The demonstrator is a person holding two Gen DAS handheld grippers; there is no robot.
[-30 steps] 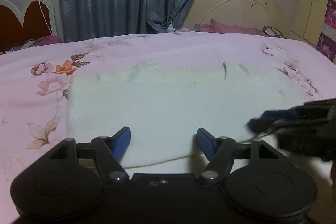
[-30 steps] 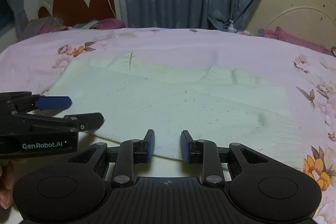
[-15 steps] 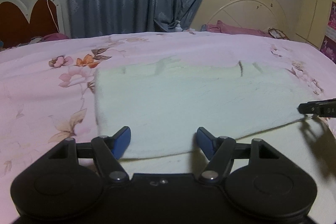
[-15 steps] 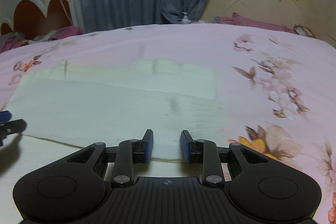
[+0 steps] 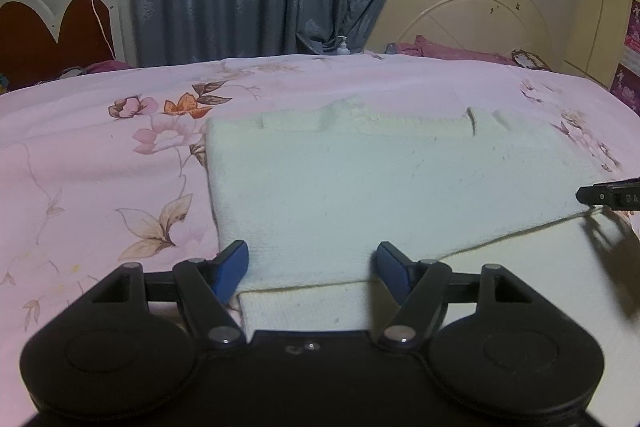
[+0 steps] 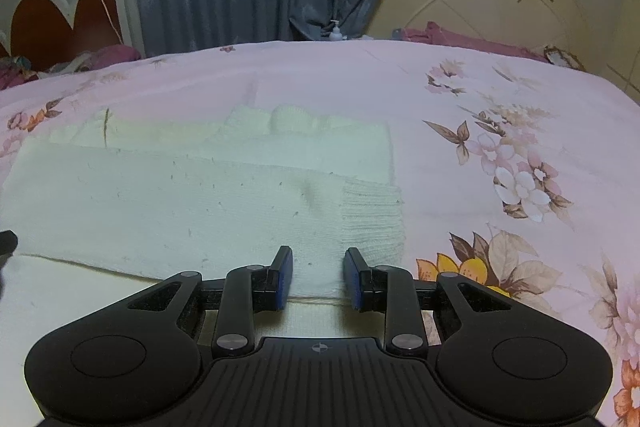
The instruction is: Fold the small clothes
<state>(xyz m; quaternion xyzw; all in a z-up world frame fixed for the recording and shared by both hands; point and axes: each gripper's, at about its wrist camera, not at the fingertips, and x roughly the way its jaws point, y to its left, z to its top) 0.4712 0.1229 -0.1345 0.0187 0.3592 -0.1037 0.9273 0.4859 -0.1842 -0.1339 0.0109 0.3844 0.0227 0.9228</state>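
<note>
Both grippers hover at the near edge of the cream knitted sweater (image 5: 400, 187), spread flat on the floral bedsheet (image 5: 100, 155). Left gripper (image 5: 312, 263) gapes wide at one corner, right gripper (image 6: 318, 279) stands narrowly parted near the ribbed cuff (image 6: 372, 219); neither holds anything, seemingly placed to lift that edge together.

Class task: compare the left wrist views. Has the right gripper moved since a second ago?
Yes. The right gripper has drawn back toward the picture's right edge: against the white garment, only its tip now shows, off the near right corner.
</note>
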